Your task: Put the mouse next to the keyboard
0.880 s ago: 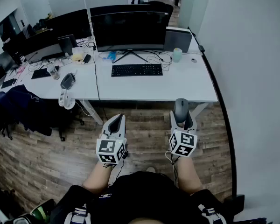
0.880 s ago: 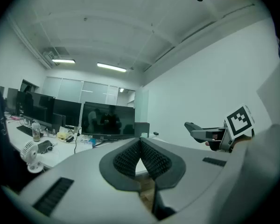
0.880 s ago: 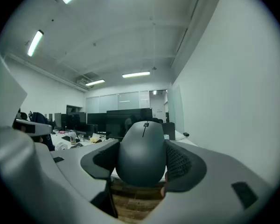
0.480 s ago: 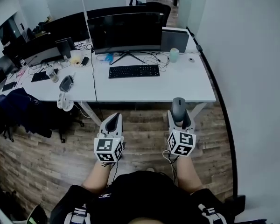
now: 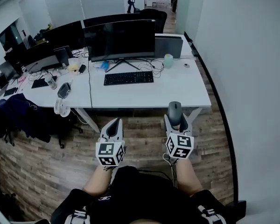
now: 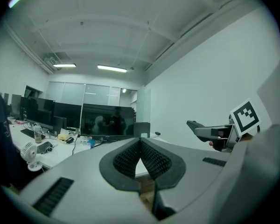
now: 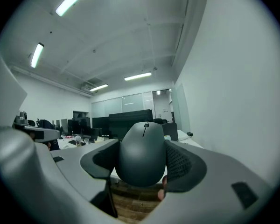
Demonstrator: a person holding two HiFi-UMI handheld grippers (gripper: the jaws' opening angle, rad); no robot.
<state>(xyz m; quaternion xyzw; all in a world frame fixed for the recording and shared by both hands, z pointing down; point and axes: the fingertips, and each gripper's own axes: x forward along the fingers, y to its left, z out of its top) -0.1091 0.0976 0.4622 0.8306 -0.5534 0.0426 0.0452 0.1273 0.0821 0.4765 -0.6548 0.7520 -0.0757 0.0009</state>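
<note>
A dark grey mouse (image 5: pixel 175 112) (image 7: pixel 142 153) sits between the jaws of my right gripper (image 5: pixel 176 118) (image 7: pixel 141 161), which is shut on it, held over the wooden floor in front of the white desk (image 5: pixel 177 85). The black keyboard (image 5: pixel 128 78) lies on that desk below a dark monitor (image 5: pixel 120 40). My left gripper (image 5: pixel 113 128) (image 6: pixel 140 156) hangs beside the right one, its pads touching with nothing between them.
A grey box (image 5: pixel 167 46) and a pale green cup (image 5: pixel 168 60) stand at the desk's back right. Cables lie behind the keyboard. A second desk (image 5: pixel 42 90) to the left carries monitors and clutter. A white wall (image 5: pixel 252 78) runs along the right.
The view has drawn back a little from the desk; the desk and keyboard sit lower and further left in the frame. Both grippers keep their hold and relative places.
</note>
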